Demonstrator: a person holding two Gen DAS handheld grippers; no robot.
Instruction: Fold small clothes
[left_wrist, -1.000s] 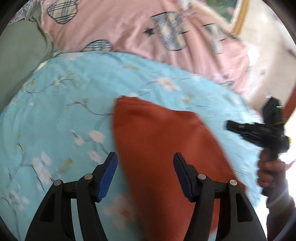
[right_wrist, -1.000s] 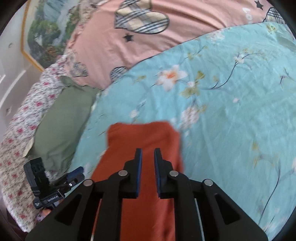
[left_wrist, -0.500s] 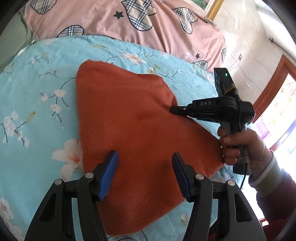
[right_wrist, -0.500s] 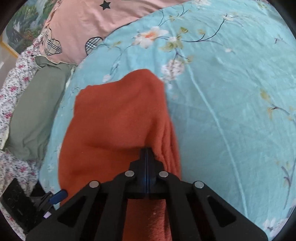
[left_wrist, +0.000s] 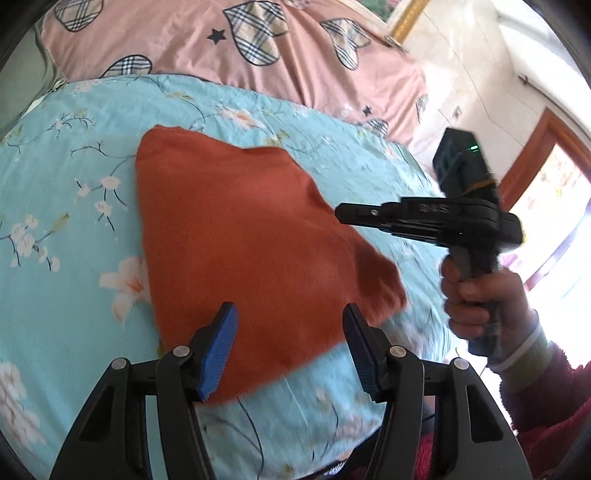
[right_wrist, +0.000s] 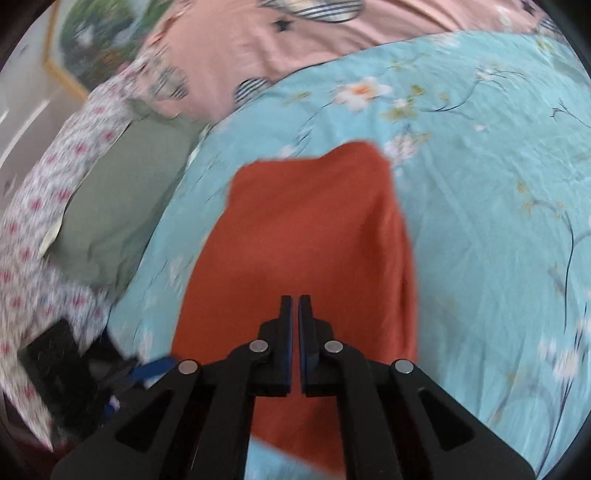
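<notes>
Orange garment (left_wrist: 251, 243): flat on floral sheet (left_wrist: 66, 206), long axis running away toward pink quilt (left_wrist: 258, 48). Left gripper (left_wrist: 288, 332): fingers wide apart above near hem. Right gripper (right_wrist: 294, 314): apparently raised, fingers nearly together, holding nothing.

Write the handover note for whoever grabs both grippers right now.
Left gripper: open, hovering over the near edge of the orange cloth, holding nothing.
Right gripper: nearly shut, a thin gap between the pads, above the cloth and gripping nothing; in the left wrist view it is off the cloth's right edge.
Cloth: lies on the blue floral sheet, already folded into a compact shape with a doubled right edge.
Left: judge whether another fold is needed, otherwise smooth it; whether more clothes wait cannot be told.
</notes>
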